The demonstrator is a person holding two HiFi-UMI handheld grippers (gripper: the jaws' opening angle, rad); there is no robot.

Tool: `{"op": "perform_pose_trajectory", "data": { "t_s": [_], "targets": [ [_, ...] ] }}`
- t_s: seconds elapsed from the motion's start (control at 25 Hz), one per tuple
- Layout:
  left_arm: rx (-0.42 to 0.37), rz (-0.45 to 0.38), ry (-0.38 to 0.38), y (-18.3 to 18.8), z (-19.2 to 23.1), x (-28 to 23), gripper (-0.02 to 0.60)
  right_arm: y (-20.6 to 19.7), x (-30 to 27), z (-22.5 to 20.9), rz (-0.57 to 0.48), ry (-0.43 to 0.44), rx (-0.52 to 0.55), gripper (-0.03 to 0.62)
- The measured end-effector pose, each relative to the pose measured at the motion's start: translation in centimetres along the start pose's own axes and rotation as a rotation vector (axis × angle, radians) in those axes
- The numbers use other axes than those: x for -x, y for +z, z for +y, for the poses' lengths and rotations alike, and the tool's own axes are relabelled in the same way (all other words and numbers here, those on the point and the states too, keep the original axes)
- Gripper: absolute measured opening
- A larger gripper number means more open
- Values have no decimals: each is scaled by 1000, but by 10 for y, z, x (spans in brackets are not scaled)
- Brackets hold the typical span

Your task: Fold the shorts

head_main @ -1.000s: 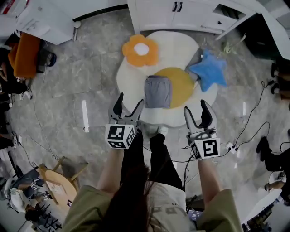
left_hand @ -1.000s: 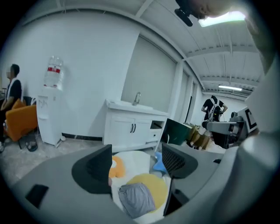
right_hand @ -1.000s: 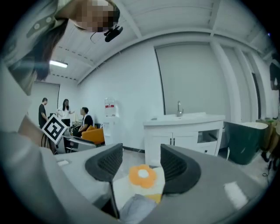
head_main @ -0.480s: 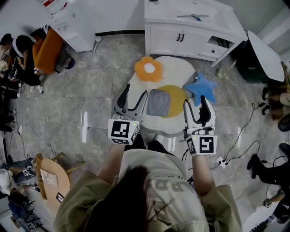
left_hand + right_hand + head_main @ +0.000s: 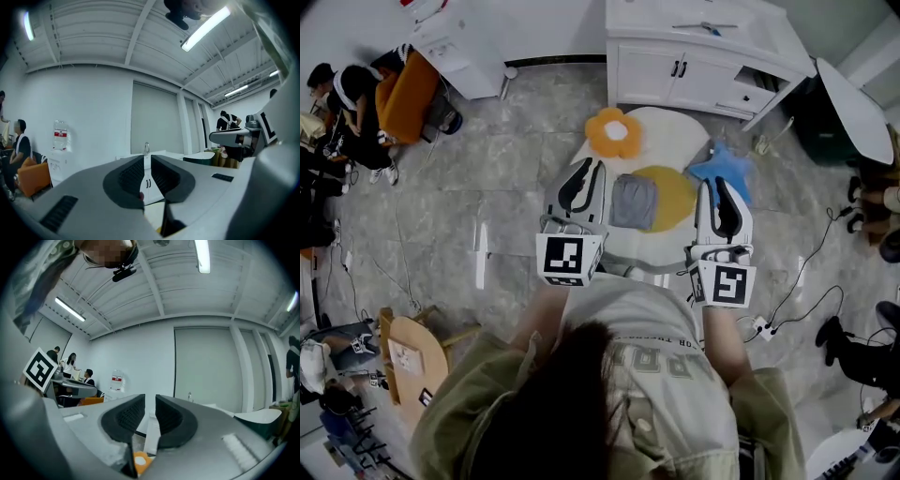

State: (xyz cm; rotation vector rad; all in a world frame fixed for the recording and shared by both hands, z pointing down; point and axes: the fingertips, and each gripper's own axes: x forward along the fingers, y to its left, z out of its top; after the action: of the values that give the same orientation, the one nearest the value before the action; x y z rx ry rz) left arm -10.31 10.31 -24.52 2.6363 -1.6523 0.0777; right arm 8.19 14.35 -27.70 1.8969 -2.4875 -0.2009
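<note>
The grey shorts [image 5: 634, 201] lie folded into a small rectangle on a yellow round cushion [image 5: 675, 199], on the white rug [image 5: 667, 133] on the floor. I hold both grippers high above the floor, pointing level. In the head view the left gripper [image 5: 584, 171] sits left of the shorts and the right gripper [image 5: 719, 189] sits right of them. Both pairs of jaws have just been closing and nothing is between them. In the left gripper view [image 5: 147, 163] and the right gripper view [image 5: 150, 403], only a thin slit remains between the pads.
An orange flower cushion [image 5: 614, 132] and a blue star cushion [image 5: 727, 169] lie on the rug. A white cabinet [image 5: 694, 56] stands behind it. People sit at the far left [image 5: 347, 103]. A wooden chair [image 5: 408, 352] stands at lower left, and cables [image 5: 797, 300] run over the floor at the right.
Both grippers have risen well above the rug and their jaws have gone from wide apart to nearly together. The head view has risen too, so the shorts look smaller.
</note>
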Motion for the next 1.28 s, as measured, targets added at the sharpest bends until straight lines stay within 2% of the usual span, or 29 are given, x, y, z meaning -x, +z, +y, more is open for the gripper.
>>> {"op": "perform_pose_trajectory", "data": {
  "t_s": [0.04,0.16,0.2,0.44,0.56,0.68,0.88,1.28],
  "targets": [
    [-9,-16,5,4,-1,-1,41,2,-1,-1,-5,-3,15,65],
    [-33,-59,5,18,-7,-4,21,8,-4,-3,-16,-20,43,55],
    [-37,-71,1,22,-9,-5,14,9,-4,-5,-19,-31,48,3],
    [-16,-117,-37,34,-17,-5,11,16,-1,-7,-32,-40,71,2],
    [-37,-113,-50,35,-20,-6,10,20,1,-7,-41,-34,82,2],
    [-30,-132,-58,38,-23,-7,10,24,-1,-6,-55,-43,56,2],
    [-26,-157,-56,44,-26,-9,9,22,0,-5,-54,-34,77,2],
    [-48,-184,-56,50,-28,-11,9,29,-6,-10,-60,-85,52,0]
  ]
}}
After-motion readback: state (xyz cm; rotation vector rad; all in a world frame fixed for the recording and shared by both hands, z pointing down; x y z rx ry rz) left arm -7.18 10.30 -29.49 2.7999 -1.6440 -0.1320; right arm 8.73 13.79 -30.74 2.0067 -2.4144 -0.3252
